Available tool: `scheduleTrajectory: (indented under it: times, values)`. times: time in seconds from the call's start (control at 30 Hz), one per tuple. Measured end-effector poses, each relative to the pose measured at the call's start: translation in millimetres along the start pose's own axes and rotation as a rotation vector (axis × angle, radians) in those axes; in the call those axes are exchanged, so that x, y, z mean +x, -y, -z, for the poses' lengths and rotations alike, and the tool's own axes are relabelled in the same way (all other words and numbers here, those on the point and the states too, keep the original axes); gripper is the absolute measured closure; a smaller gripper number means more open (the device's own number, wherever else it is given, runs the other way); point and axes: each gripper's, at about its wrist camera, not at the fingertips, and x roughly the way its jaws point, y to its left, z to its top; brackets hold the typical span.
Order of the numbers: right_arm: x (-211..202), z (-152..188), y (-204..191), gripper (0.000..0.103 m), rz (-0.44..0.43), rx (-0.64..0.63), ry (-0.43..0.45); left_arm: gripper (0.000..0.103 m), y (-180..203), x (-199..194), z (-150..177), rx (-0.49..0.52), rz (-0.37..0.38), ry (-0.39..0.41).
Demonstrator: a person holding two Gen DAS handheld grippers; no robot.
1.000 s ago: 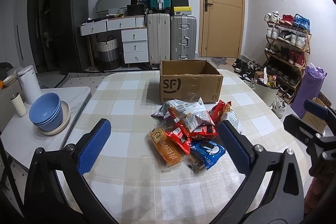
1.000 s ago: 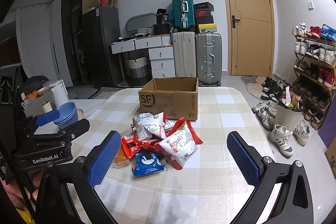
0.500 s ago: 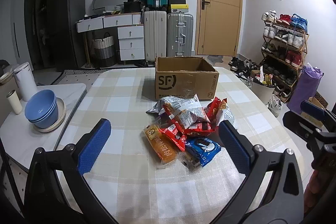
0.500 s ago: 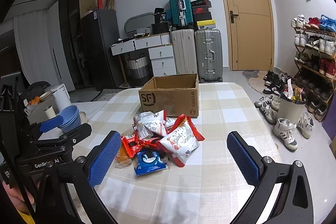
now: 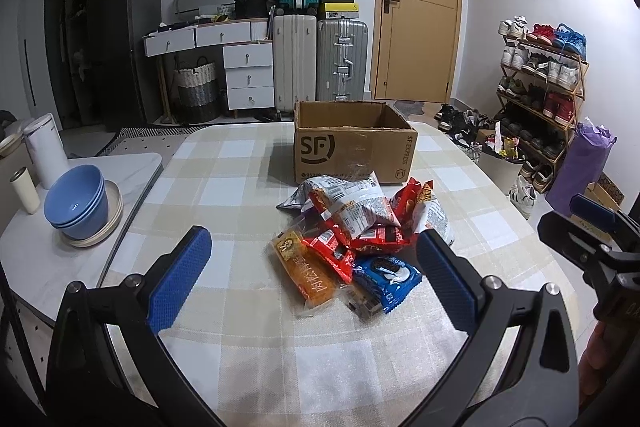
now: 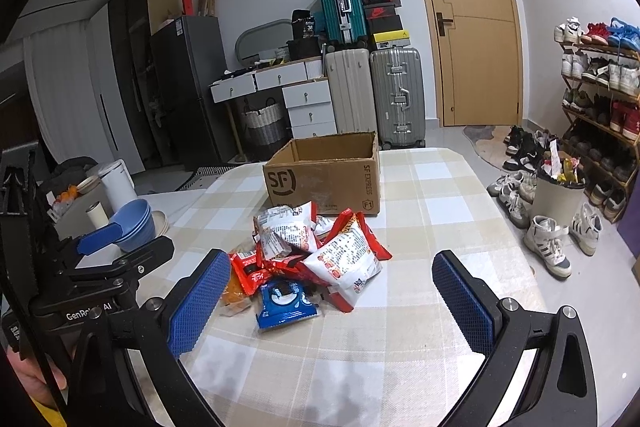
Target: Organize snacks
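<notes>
A pile of snack packets (image 5: 356,227) lies in the middle of the checked table, also in the right wrist view (image 6: 308,259): an orange packet (image 5: 310,273), a blue cookie packet (image 5: 386,273) (image 6: 284,301), red ones and white ones. An open, empty-looking cardboard SF box (image 5: 352,147) (image 6: 326,181) stands just behind the pile. My left gripper (image 5: 312,267) is open and empty, held above the table in front of the pile. My right gripper (image 6: 332,287) is open and empty, in front of the pile on its right side.
A side table at the left holds stacked blue bowls (image 5: 78,201), a white canister (image 5: 44,151) and a small cup (image 5: 24,189). Suitcases (image 5: 320,63), drawers and a door stand behind. A shoe rack (image 5: 544,87) and bin (image 6: 558,193) are at the right.
Both grippers have drawn back and risen a little from the pile, so the table and box look farther away. The snacks and box have not moved. Both grippers stay open.
</notes>
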Motion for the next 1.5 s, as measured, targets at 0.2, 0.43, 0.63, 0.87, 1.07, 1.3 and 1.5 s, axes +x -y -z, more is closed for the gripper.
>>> scheduleTrajectory:
  times: [0.2, 0.43, 0.63, 0.87, 1.07, 1.3, 1.5]
  values:
    - [8, 5, 3, 0.000, 0.008, 0.005, -0.020, 0.001, -7, 15, 5, -0.018, -0.012, -0.030]
    - [27, 14, 13, 0.000, -0.030, 0.035, -0.054, 0.001, -22, 48, 18, -0.045, -0.014, -0.105]
    - [54, 24, 18, 0.000, -0.056, 0.040, -0.097, 0.001, -26, 81, 27, -0.055, -0.013, -0.162]
    - [85, 34, 30, 0.000, -0.062, 0.060, -0.147, 0.001, -42, 129, 35, -0.099, -0.055, -0.243]
    - [110, 34, 50, 0.000, -0.107, 0.140, -0.187, 0.002, -49, 159, 30, -0.150, -0.003, -0.282]
    - [143, 28, 79, 0.000, -0.240, 0.317, -0.250, 0.002, -28, 185, -1, -0.108, 0.061, -0.277]
    - [185, 27, 94, 0.000, -0.325, 0.482, -0.334, 0.002, 3, 207, -36, 0.027, 0.130, -0.261]
